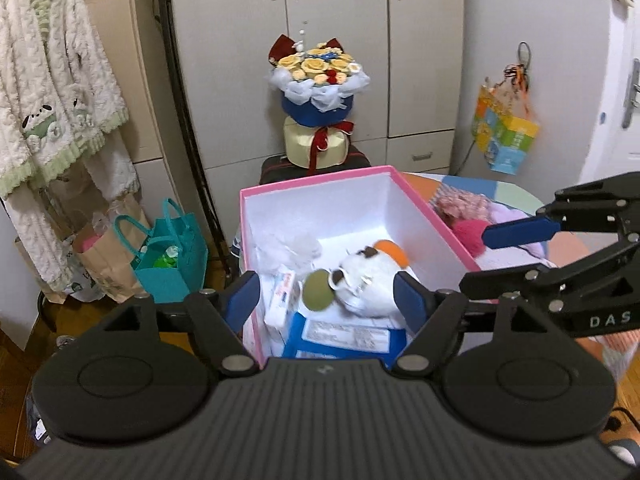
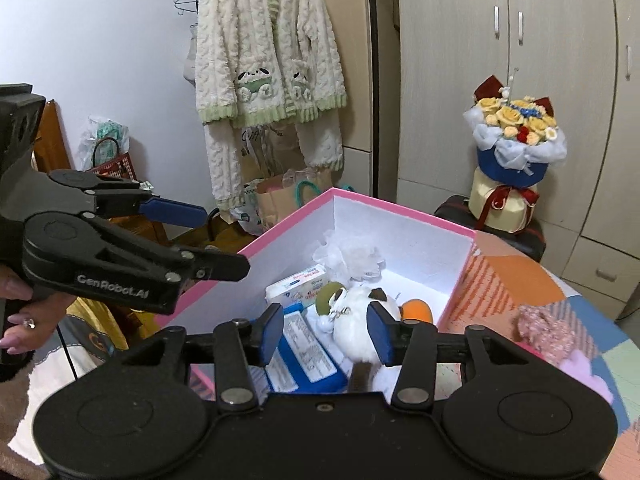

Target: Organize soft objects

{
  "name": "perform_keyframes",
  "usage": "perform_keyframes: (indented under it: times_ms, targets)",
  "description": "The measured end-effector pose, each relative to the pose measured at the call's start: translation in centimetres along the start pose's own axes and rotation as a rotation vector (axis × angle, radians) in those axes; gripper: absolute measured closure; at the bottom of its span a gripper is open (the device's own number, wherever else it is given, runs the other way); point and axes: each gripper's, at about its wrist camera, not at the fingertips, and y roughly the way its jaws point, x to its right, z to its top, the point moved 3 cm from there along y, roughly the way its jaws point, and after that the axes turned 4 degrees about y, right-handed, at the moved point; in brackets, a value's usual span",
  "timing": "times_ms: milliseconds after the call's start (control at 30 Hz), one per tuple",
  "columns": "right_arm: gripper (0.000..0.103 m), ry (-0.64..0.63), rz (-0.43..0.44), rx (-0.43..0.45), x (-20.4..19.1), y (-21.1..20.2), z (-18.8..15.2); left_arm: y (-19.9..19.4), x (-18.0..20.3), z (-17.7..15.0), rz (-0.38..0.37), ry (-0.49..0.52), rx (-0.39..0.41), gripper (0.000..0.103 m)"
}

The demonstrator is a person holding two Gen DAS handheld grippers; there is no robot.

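Looking through the left wrist view: left hand-held gripper (image 1: 326,294) has its jaws apart with nothing between the pads, hovering over the pink box (image 1: 316,174). The plush toy (image 1: 362,276) lies loose inside the box, on top of a blue packet (image 1: 344,336) and beside a white tissue pack (image 1: 282,300). Right hand-held gripper (image 1: 496,256) comes in from the right, also spread and empty. More soft items, a pink pom-pom (image 1: 468,234) among them, sit on the bench (image 1: 516,194) just beside the box.

Right wrist view: same story, right hand-held gripper (image 2: 326,330) is parted above the plush toy (image 2: 360,320), pads not touching it. A speckled pink soft item (image 2: 546,330) waits on the bench near the box's right wall.

Judgement: toy looks deposited, so next is a soft item on the bench. Lift clear of the box rim before swinging over, approach from above, close on the bulk rather than loose fluff, and keep the two grippers apart.
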Motion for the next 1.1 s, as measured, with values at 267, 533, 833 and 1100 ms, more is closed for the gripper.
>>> perform_keyframes:
  times_ms: [267, 533, 833, 1100]
  targets:
    - [0.043, -0.013, -0.028, 0.001, -0.9, -3.5, -1.9, -3.2, 1.8, -1.2, -0.026, 0.058, 0.017, 0.023]
    - [0.037, -0.022, -0.03, 0.011, -1.5, -6.7, -4.2, -5.6, 4.2, -2.2, -0.052, 0.118, 0.019, 0.017]
    - [0.035, 0.018, -0.059, -0.017, 0.4, -9.5, -7.8, -6.3, 7.7, -3.3, -0.15, 0.18, -0.029, 0.009]
    - [0.033, 0.047, -0.078, 0.022, 3.2, -11.7, -10.5, -4.7, 12.4, -3.2, -0.255, 0.23, -0.064, 0.008]
